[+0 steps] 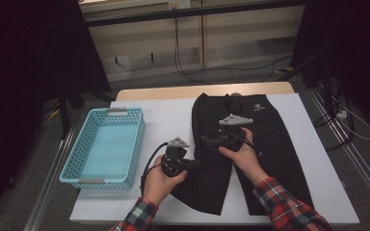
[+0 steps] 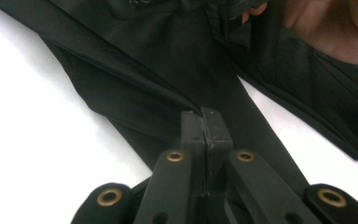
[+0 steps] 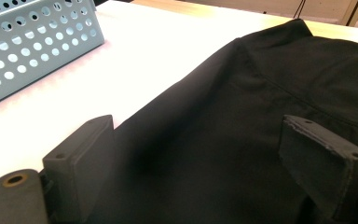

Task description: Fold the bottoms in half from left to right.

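L tongs (image 2: 204, 114) pinch trousers (image 1: 265, 130) edge; R tongs (image 3: 205, 154) agape over trousers.

Fingers (image 2: 207, 122) pinch black trousers (image 2: 177, 60) edge.

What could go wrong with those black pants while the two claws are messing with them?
1. The left claw is shut on just a thin fold of the pants, so the cloth might slip out if it gets pulled.
2. The right claw is open above the pants and holds nothing, so lifting now would probably leave them hanging crooked from one side.
3. The blue basket sits close on the left; dragged cloth may bump it.
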`<state>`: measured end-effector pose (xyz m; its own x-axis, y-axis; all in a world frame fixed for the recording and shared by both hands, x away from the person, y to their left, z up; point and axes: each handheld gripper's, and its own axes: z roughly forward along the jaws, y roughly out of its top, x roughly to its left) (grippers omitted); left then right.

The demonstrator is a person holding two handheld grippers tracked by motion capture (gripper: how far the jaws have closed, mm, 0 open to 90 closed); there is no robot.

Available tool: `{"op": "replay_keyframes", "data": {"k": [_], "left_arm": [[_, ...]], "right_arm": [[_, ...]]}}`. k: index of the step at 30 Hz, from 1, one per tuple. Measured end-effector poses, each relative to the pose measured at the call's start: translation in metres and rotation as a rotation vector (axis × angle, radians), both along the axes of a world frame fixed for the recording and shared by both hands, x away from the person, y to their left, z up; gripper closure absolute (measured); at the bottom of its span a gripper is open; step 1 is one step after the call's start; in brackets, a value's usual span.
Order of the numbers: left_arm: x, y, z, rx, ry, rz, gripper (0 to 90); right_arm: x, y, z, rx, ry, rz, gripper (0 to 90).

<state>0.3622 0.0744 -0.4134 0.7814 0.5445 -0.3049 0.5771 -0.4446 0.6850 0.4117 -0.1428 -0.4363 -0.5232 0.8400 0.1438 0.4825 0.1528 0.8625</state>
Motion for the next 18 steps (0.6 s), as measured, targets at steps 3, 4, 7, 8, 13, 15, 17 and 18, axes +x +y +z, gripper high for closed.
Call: {"op": "replay_keyframes", "data": {"k": [3, 4, 7, 8, 13, 15, 17, 18], "left_arm": [[0.000, -0.001, 0.000, -0.004, -0.005, -0.001, 89.6], [0.000, -0.002, 0.000, -0.004, -0.006, -0.001, 89.6], [0.000, -0.004, -0.001, -0.005, -0.009, -0.008, 89.6], [0.000, -0.005, -0.001, -0.010, -0.009, -0.008, 89.6], [0.000, -0.007, 0.000, -0.009, -0.014, -0.015, 89.5], [0.000, -0.008, 0.000, -0.013, -0.013, -0.018, 89.5], [0.000, -0.009, 0.000, -0.016, -0.017, -0.018, 89.5], [0.000, -0.009, 0.000, -0.020, -0.016, -0.022, 89.5]], "right_arm": [[0.001, 0.002, -0.001, 0.002, 0.005, 0.002, 11.4], [0.001, 0.003, -0.001, 0.003, 0.007, 0.005, 11.4], [0.001, 0.007, -0.002, 0.000, 0.009, 0.013, 11.4], [0.001, 0.008, -0.002, -0.001, 0.011, 0.018, 11.4], [0.002, 0.016, -0.005, -0.003, 0.029, 0.040, 11.4], [0.003, 0.018, -0.008, -0.011, 0.035, 0.045, 11.5], [0.005, 0.021, -0.009, -0.021, 0.047, 0.048, 12.7], [0.006, 0.022, -0.010, -0.026, 0.051, 0.053, 15.7]]}}
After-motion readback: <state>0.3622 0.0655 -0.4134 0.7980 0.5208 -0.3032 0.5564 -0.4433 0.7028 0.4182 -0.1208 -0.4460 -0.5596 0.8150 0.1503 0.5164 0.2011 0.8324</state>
